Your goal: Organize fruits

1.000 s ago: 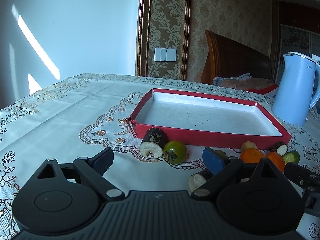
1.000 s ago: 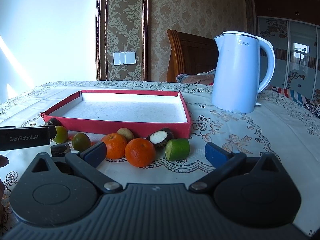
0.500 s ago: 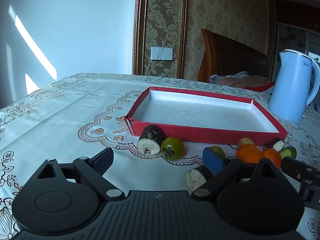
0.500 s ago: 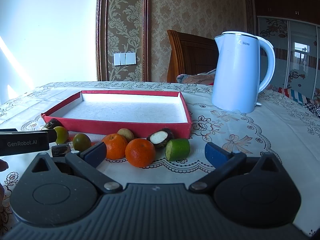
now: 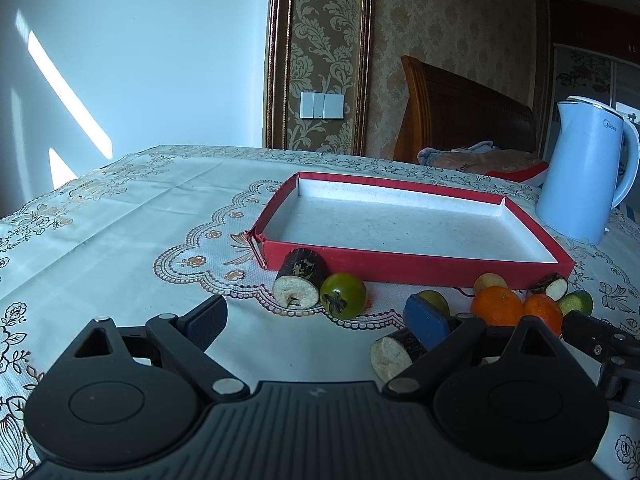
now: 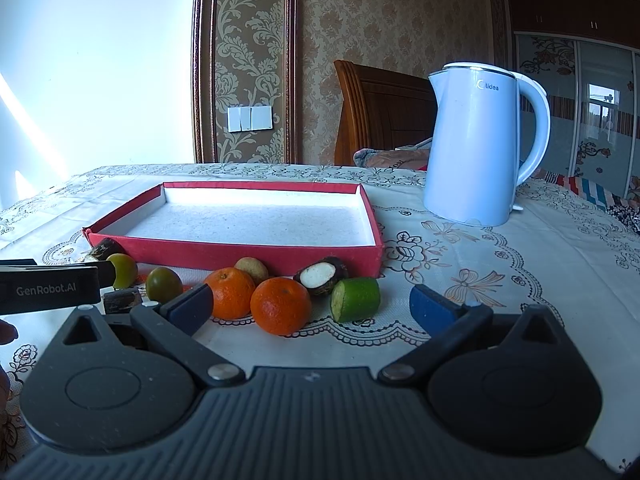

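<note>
fruits lay loose on tablecloth (image 6: 500,264) along near wall of red tray (image 6: 240,250): oranges (image 6: 280,304), green tomato (image 5: 344,295). left gripper (image 5: 316,320) and right gripper (image 6: 310,300) both gaped wide, holding nothing.

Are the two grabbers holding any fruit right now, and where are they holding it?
No. The left gripper and the right gripper are both open with nothing between their fingers. All the fruit, like the oranges, lies on the tablecloth.

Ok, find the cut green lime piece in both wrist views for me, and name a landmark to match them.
Left wrist: green lime piece, far right, beyond the oranges.
Right wrist: it lies centre, just right of the nearer orange.
Shared landmark: the red tray directly behind the fruit.
</note>
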Demonstrator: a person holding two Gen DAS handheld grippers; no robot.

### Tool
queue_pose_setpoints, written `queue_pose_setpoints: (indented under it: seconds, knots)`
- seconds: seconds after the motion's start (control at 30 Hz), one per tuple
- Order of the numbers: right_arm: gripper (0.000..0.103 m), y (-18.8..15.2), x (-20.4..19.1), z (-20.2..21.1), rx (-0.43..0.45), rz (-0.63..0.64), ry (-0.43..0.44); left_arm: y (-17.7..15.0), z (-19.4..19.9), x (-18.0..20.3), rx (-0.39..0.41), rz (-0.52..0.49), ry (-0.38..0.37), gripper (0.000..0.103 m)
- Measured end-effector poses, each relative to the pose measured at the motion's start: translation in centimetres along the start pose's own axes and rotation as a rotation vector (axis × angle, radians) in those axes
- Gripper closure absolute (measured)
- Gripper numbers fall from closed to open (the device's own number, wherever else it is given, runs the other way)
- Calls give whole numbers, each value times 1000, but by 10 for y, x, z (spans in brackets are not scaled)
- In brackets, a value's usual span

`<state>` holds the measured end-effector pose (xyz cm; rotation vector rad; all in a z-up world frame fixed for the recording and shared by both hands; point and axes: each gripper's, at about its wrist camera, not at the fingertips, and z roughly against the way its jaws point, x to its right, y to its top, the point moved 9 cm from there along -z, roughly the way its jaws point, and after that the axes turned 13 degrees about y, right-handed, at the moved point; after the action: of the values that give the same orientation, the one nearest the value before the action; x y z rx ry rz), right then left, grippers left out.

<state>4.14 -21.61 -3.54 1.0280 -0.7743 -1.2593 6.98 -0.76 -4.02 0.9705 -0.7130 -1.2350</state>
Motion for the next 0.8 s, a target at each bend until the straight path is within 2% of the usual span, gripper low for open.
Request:
queue_pose_setpoints:
  seconds: [0.8]
  knots:
    - [0, -1, -1, -2, -9, 1, 3, 0, -1, 0, 1, -1, 0, 7]
